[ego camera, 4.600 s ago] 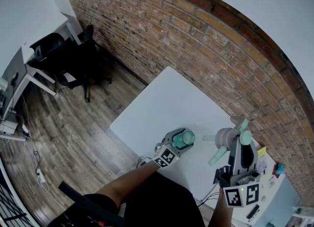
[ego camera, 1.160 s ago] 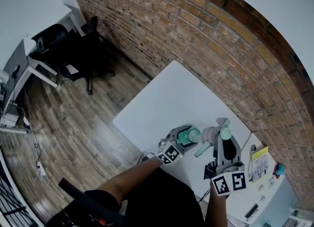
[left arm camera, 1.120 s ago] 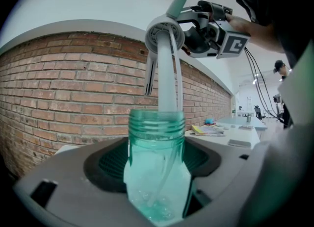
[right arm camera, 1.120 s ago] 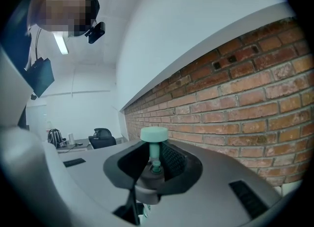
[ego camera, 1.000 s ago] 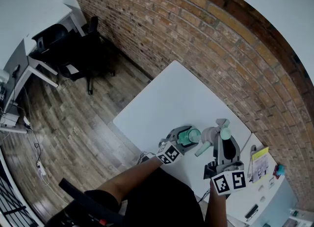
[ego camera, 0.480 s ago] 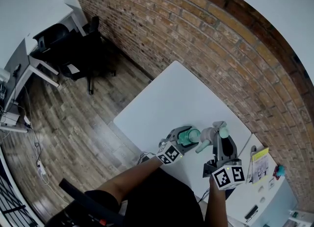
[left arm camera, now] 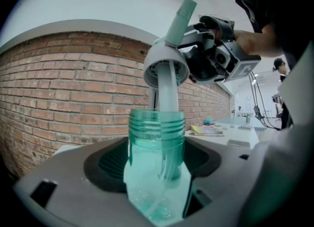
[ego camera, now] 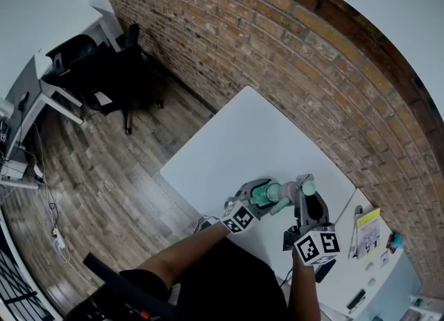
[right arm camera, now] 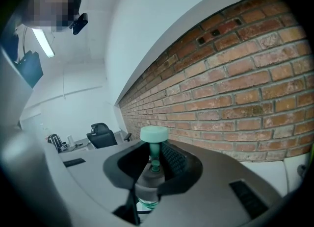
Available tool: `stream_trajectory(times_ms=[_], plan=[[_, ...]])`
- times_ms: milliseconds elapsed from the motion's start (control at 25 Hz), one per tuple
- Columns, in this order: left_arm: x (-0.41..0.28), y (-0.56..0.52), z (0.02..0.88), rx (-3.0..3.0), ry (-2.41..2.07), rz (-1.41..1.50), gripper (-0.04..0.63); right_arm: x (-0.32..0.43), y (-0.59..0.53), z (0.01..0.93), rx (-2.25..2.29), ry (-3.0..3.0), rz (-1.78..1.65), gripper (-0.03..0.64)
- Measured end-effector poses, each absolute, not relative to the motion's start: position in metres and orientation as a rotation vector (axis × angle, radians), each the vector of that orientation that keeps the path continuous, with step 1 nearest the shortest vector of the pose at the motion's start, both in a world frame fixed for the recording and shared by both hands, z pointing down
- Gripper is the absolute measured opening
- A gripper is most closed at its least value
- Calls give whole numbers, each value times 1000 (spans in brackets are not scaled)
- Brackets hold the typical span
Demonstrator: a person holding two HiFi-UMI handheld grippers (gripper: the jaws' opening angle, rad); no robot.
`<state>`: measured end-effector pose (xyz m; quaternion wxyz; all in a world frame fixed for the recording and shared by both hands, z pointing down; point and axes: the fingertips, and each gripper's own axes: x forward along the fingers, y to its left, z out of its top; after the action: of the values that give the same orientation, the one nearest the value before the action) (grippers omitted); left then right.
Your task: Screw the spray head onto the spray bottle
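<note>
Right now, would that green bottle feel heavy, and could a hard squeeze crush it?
Probably light: the bottle is see-through and looks empty but for a thin tube dipping into it. Its walls look like thin clear plastic, so a hard squeeze would likely dent them, though the ridged neck seems stiffer.

Left tool (ego camera: 254,195) juts forward, jaws clamped on the spray bottle (left arm camera: 157,138) — right tool (ego camera: 304,197) hangs just beside it, slightly higher, jaws pinched on the spray head (left arm camera: 166,66).
</note>
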<state>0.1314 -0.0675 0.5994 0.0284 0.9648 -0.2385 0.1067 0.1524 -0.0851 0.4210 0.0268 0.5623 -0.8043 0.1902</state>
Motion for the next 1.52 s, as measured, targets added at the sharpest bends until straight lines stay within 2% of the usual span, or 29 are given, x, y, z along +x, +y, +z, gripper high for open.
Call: stream_trajectory(times_ms=[1520], plan=[[133,-64,600,2989,-717,326,324,132,-95,474,1620,-2446,692,66]])
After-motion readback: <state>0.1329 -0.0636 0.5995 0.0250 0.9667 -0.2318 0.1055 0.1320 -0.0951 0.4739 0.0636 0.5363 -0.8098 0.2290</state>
